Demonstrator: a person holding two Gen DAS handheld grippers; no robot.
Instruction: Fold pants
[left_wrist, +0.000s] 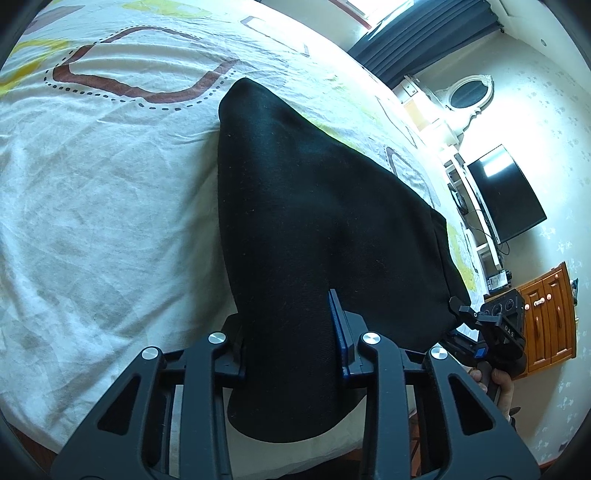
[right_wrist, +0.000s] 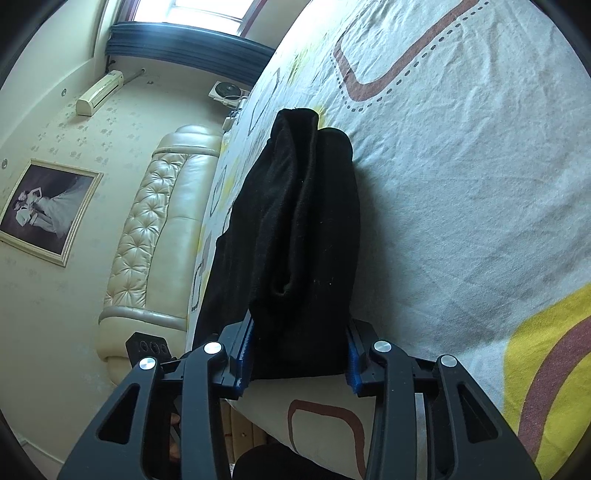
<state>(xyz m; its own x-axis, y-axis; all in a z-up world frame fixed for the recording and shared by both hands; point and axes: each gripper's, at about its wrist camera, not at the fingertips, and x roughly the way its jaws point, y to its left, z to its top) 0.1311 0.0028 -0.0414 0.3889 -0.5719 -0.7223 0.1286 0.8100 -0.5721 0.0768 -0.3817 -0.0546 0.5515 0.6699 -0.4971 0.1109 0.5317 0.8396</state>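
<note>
Pants (left_wrist: 295, 221), black, lie on the bed sheet (left_wrist: 110, 184), white w/ brown and yellow shapes. Left wrist view: left gripper (left_wrist: 291, 354) clamped on the near end of the fabric, cloth bunched between both jaws and hanging a bit past them toward the camera; rest of the garment stretches away across the sheet. Right gripper (left_wrist: 495, 325) shows at the far right edge, at the pants' other near corner, hand on its handle.

Right wrist view: right gripper (right_wrist: 299, 354) jaws closed on a thick folded bundle of the pants (right_wrist: 303, 221), fabric filling the gap between the blue pads (right_wrist: 354, 369), folds running away over the sheet (right_wrist: 461, 184). Padded headboard (right_wrist: 155, 221) off to the left
</note>
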